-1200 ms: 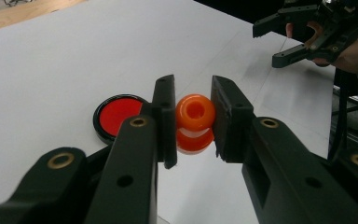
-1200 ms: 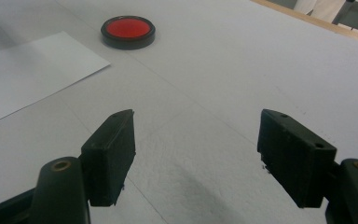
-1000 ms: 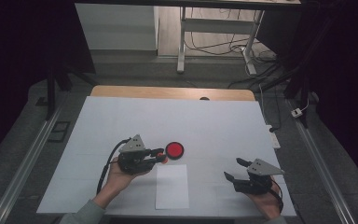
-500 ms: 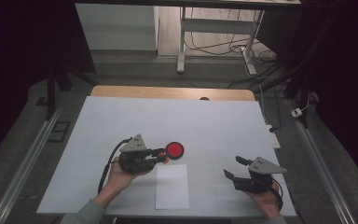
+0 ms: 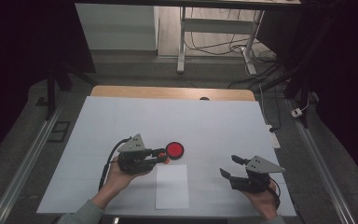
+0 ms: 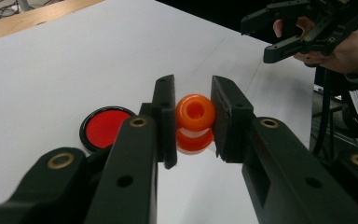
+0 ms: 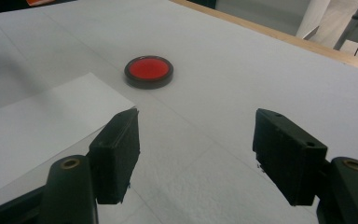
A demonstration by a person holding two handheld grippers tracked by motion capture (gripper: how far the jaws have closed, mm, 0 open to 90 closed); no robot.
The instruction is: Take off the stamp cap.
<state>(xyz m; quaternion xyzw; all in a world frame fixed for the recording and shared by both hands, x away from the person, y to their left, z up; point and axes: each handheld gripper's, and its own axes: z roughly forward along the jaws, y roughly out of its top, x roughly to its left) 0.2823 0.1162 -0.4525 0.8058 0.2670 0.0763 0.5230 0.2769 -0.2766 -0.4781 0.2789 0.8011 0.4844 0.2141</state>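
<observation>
Pinching an orange spool-shaped piece (image 6: 195, 122) between its pads, your left gripper (image 5: 161, 156) sat at lower centre-left of the high view, just left of the red disc with black rim (image 5: 175, 150). Your right gripper (image 5: 230, 167), lower right, had jaws spread with nothing between them, just been closing slightly. White paper sheet (image 5: 172, 185) lay between both.
</observation>
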